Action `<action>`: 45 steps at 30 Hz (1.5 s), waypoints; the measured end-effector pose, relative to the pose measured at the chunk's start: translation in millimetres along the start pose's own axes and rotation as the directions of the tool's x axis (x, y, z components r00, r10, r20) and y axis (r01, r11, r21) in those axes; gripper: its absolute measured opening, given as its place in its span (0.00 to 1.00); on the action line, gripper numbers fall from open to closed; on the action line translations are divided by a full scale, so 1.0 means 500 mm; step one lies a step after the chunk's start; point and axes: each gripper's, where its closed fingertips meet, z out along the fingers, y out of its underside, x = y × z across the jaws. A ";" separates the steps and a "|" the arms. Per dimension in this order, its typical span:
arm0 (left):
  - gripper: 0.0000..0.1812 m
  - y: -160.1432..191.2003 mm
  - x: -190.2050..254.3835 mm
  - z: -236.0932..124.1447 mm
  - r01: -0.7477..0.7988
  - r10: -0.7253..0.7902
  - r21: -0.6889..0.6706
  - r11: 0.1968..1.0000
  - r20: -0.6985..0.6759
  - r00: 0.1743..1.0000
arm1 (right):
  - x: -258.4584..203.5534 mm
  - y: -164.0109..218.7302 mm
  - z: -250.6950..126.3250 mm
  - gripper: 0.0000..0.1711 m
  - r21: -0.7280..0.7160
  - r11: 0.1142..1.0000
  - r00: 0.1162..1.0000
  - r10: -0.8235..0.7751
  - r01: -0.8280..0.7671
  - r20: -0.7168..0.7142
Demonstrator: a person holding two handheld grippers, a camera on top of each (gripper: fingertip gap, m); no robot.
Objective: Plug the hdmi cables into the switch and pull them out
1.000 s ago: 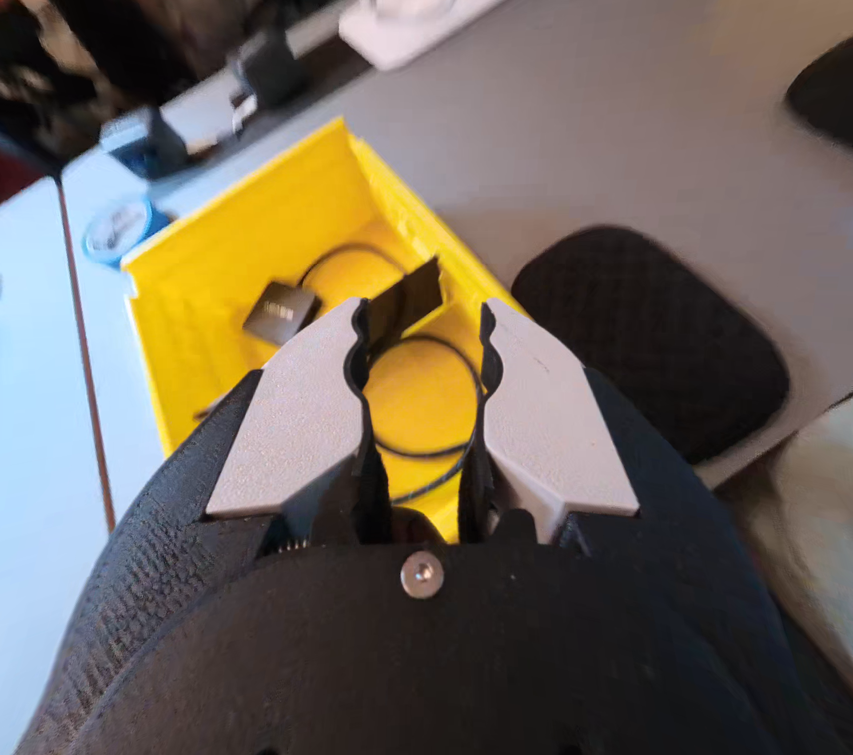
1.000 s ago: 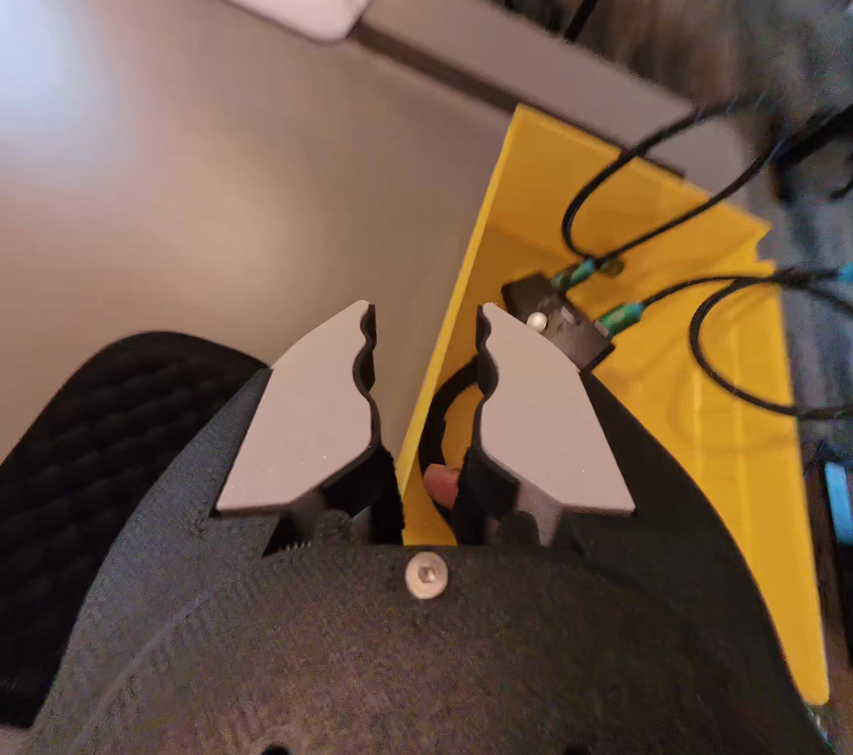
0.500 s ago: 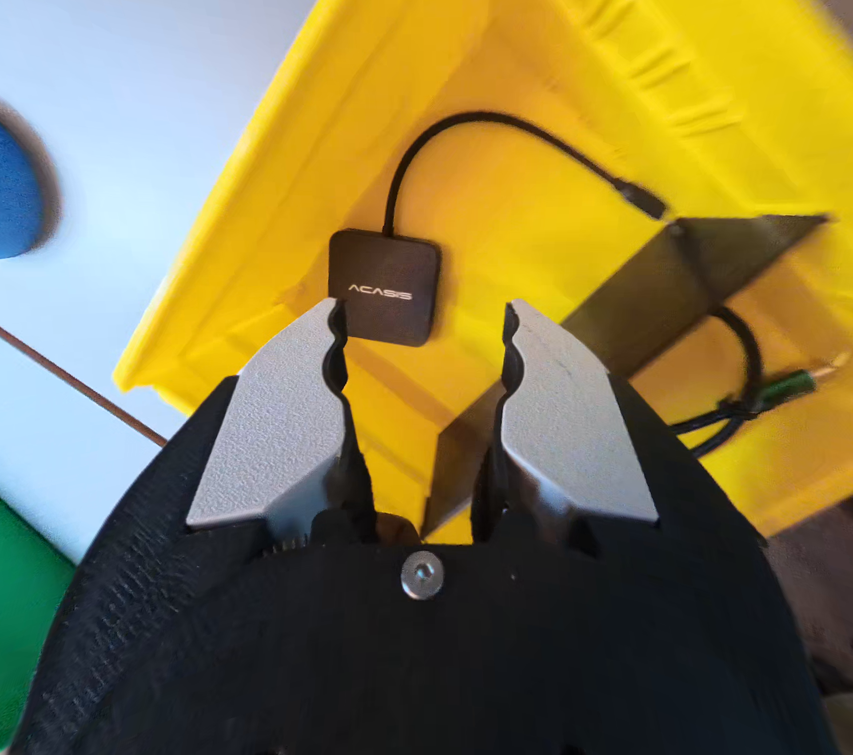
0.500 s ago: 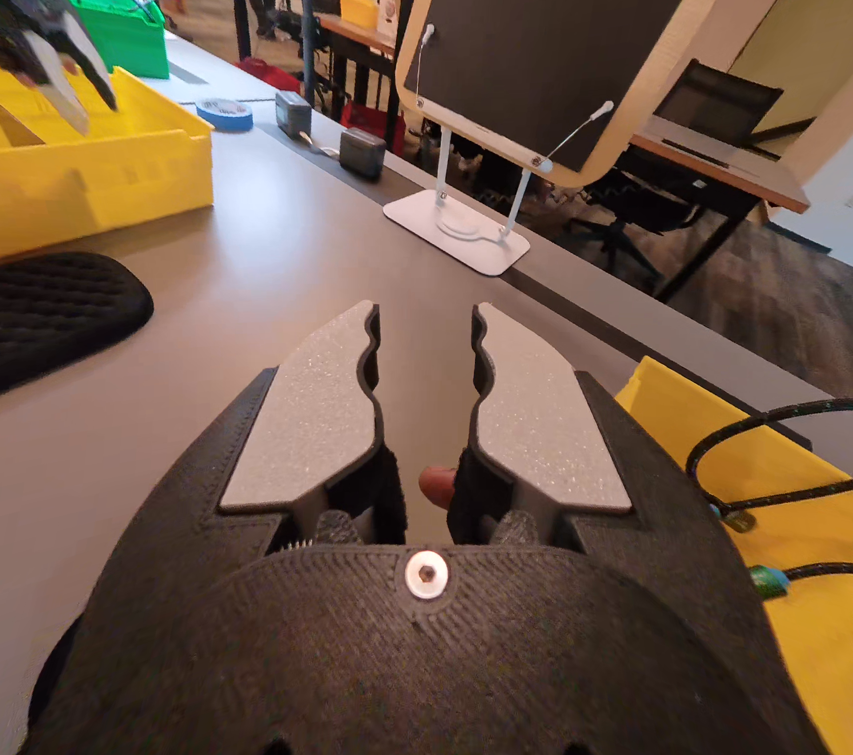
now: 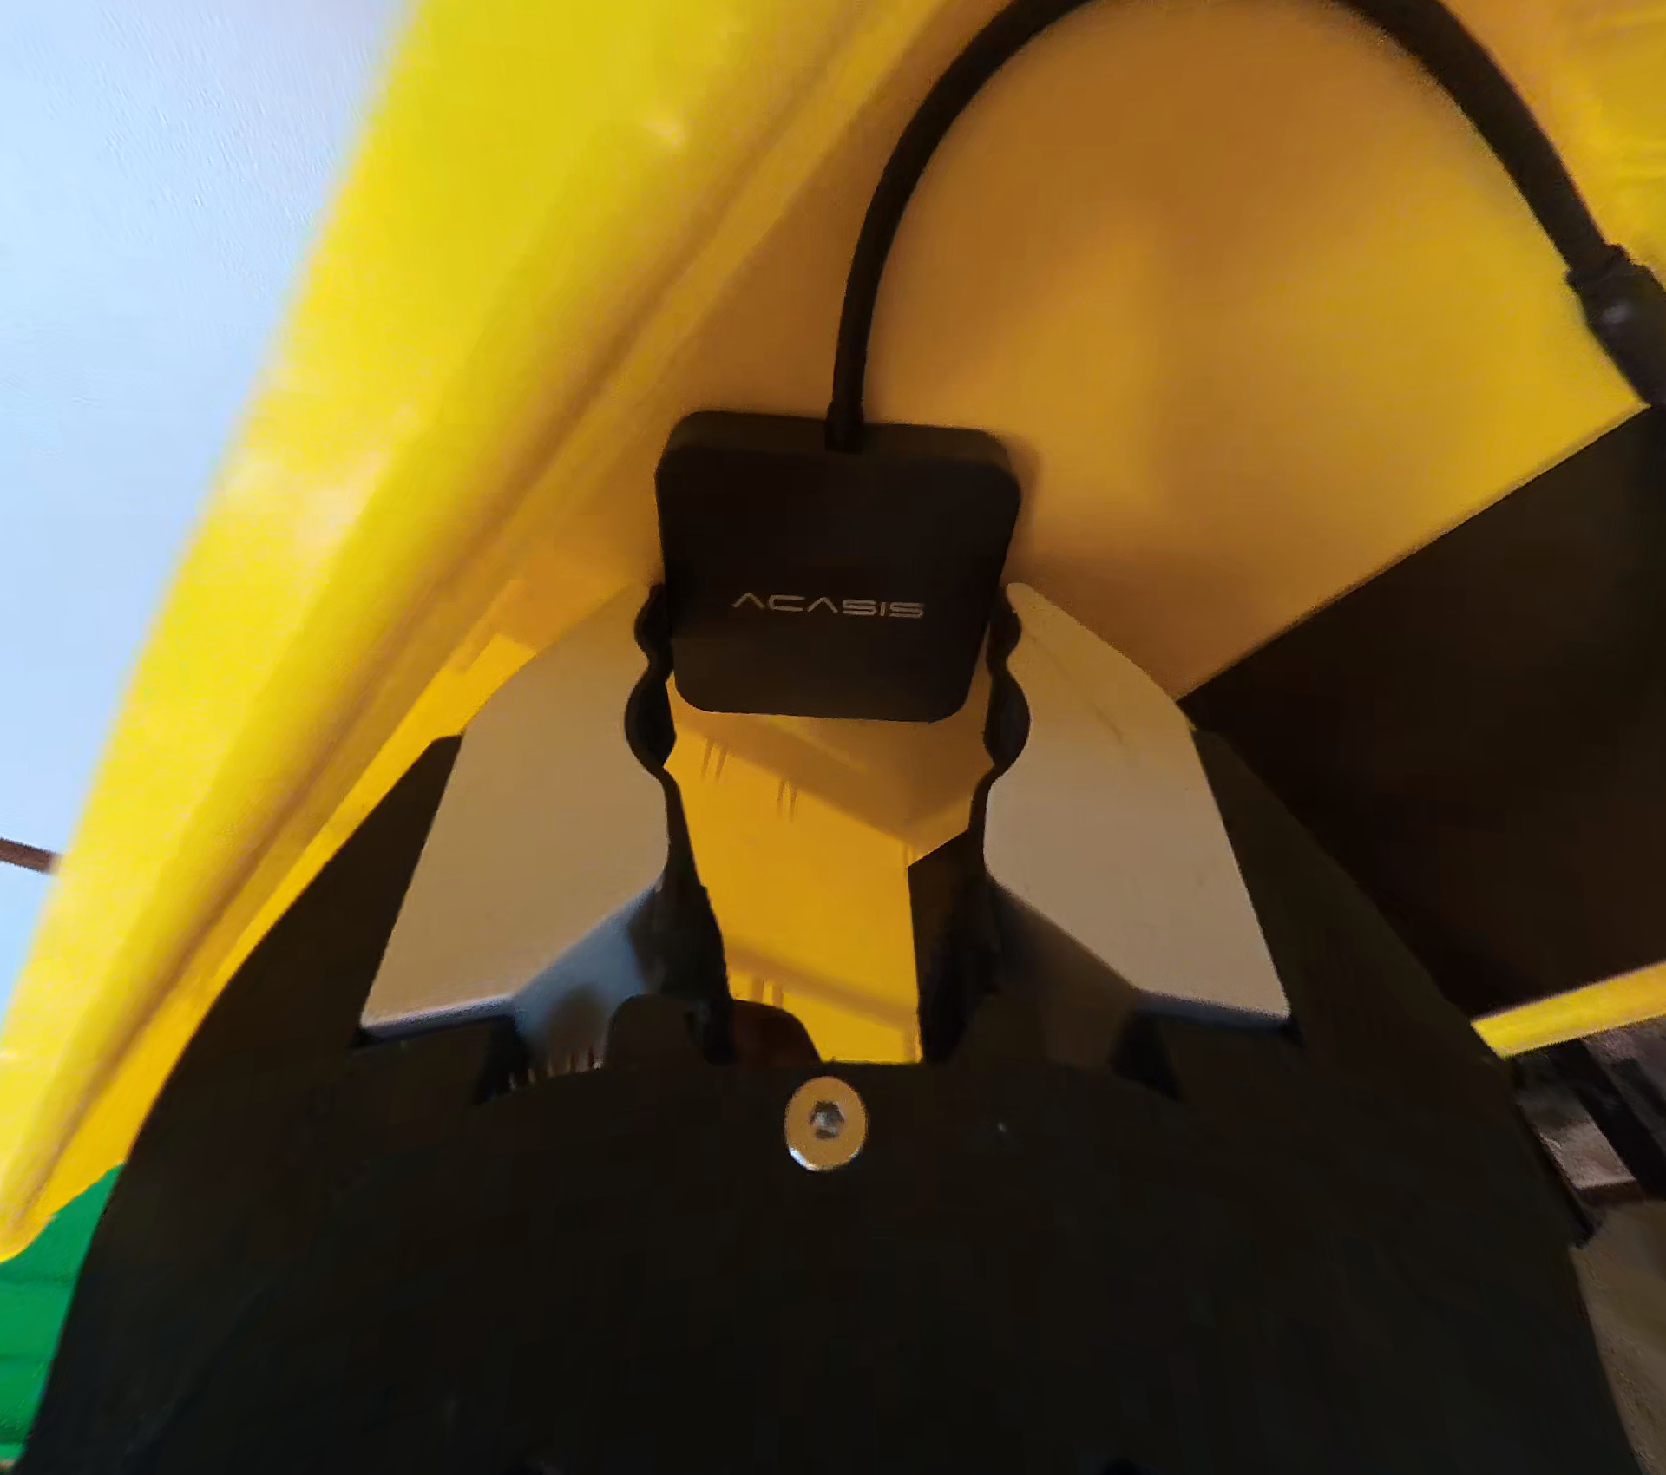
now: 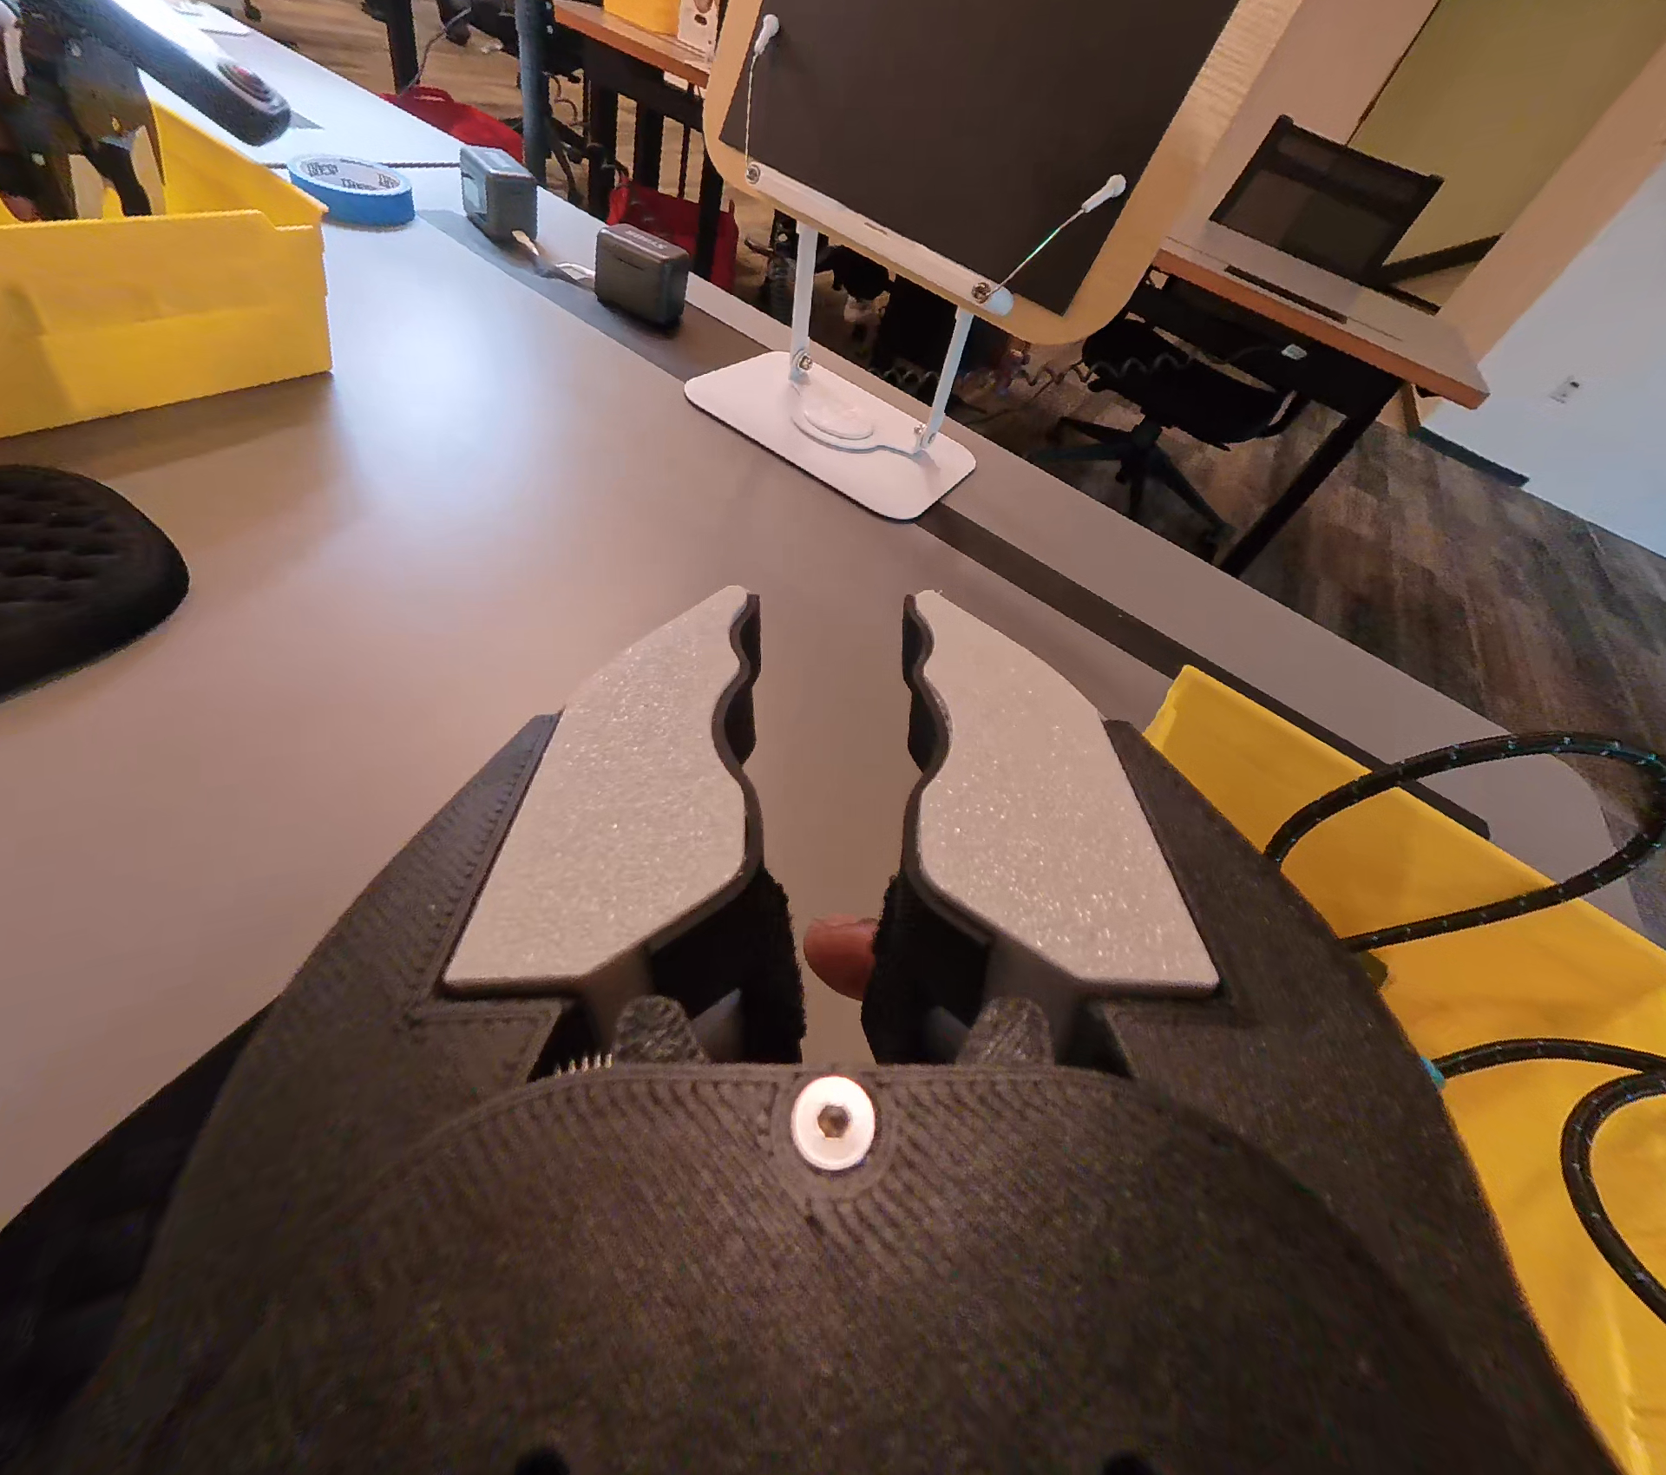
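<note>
The switch (image 5: 834,566) is a small black square box with a short black lead (image 5: 901,188), lying on the floor of a yellow bin (image 5: 541,260). My left gripper (image 5: 828,620) is down in the bin, open, with one fingertip on each side of the switch's near half. I cannot tell if the fingers touch it. My right gripper (image 6: 828,638) is open and empty, held over the grey table (image 6: 451,530). Black braided HDMI cables (image 6: 1442,765) loop out of a second yellow bin (image 6: 1352,891) to its right. The left gripper (image 6: 81,80) shows far left over the first bin (image 6: 162,314).
A black divider (image 5: 1442,711) crosses the left bin, right of the switch. On the table are a black mesh pad (image 6: 72,566), a blue tape roll (image 6: 352,188), two small dark boxes (image 6: 642,273) and a white stand (image 6: 829,431) holding a dark panel. The grippers' ends are close to 60 cm from one another.
My left gripper has dropped into the yellow bin and closed in on the switch, which now sits between its fingertips. My right gripper has swung up from the cable bin and now holds nearly still.
</note>
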 end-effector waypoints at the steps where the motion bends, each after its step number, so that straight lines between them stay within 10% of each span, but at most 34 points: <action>1: 0.37 0.000 0.003 0.000 -0.004 0.004 0.001 1.000 0.001 1.000 | 0.001 0.001 0.000 0.18 -0.004 1.000 1.000 -0.005 0.005 -0.003; 6: 0.37 0.000 0.015 -0.029 0.071 -0.075 0.107 0.992 0.037 0.996 | -0.002 0.004 0.001 0.17 -0.022 0.999 0.999 -0.045 0.045 -0.012; 11: 0.37 -0.023 0.031 -0.158 0.118 -0.179 0.520 0.846 0.069 0.981 | -0.033 -0.012 0.011 0.17 0.013 0.997 0.996 -0.083 0.082 0.035; 14: 0.36 -0.032 0.042 -0.264 0.142 -0.258 0.815 0.562 0.009 0.966 | -0.063 -0.030 0.022 0.17 0.064 0.995 0.993 -0.081 0.076 0.085; 17: 0.35 -0.031 0.094 -0.380 0.245 -0.204 0.962 0.117 -0.218 0.954 | -0.105 -0.054 0.035 0.17 0.126 0.990 0.984 -0.088 0.069 0.153; 18: 0.00 -0.015 0.090 -0.406 0.289 -0.230 0.957 -0.025 -0.286 0.930 | -0.122 -0.064 0.039 0.17 0.154 0.985 0.979 -0.100 0.073 0.178; 20: 0.00 0.009 0.122 -0.452 0.383 -0.058 0.894 -0.232 -0.405 0.912 | -0.160 -0.076 0.049 0.17 0.189 0.978 0.964 -0.131 0.088 0.232; 26: 0.11 -0.008 0.149 -0.312 0.285 -0.237 0.947 0.149 -0.246 0.940 | -0.231 -0.082 0.070 0.17 0.196 0.959 0.924 -0.254 0.203 0.287; 31: 0.24 -0.013 0.209 -0.321 0.022 -0.249 0.957 0.289 0.053 0.967 | -0.282 -0.069 0.072 0.18 0.213 0.957 0.886 -0.266 0.196 0.379; 40: 0.27 -0.001 0.489 -0.299 -0.525 0.368 0.710 0.470 0.383 0.847 | -0.290 -0.029 0.073 0.19 0.164 0.964 0.875 -0.258 0.207 0.410; 45: 0.27 0.019 0.538 -0.211 -0.726 0.536 0.307 0.615 0.511 0.671 | -0.288 -0.024 0.070 0.19 0.164 0.970 0.882 -0.231 0.178 0.411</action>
